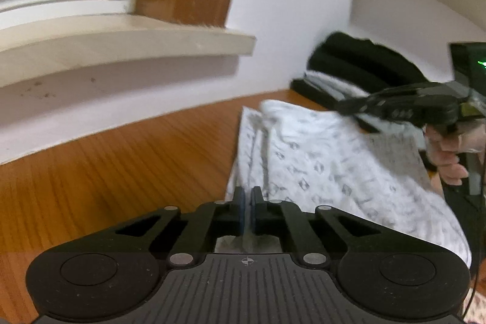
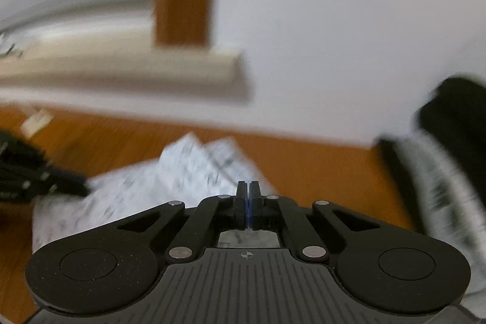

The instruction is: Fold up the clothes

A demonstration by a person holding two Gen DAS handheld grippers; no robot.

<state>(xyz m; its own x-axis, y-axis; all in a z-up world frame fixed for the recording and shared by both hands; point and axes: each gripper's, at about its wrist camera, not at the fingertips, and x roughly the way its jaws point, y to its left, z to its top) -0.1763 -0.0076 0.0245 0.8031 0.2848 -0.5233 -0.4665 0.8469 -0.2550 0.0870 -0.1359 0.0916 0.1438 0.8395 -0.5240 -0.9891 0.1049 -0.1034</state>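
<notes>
A white garment with a grey print (image 1: 319,160) lies on the wooden table (image 1: 121,160). My left gripper (image 1: 248,196) is shut, with a strip of the garment's near edge pinched between its blue pads. In the left wrist view, my right gripper (image 1: 344,108) comes in from the right, held by a hand (image 1: 449,154), shut on the garment's far side, which lifts up to it. The blurred right wrist view shows the right gripper (image 2: 248,187) shut over the garment (image 2: 145,187). The left gripper (image 2: 82,187) reaches in at the left edge of that view.
A stack of folded black and white clothes (image 1: 349,63) (image 2: 449,123) sits at the back right against the white wall. A cream ledge (image 1: 152,41) juts out above the table at the left. A small white card (image 2: 36,120) lies far left.
</notes>
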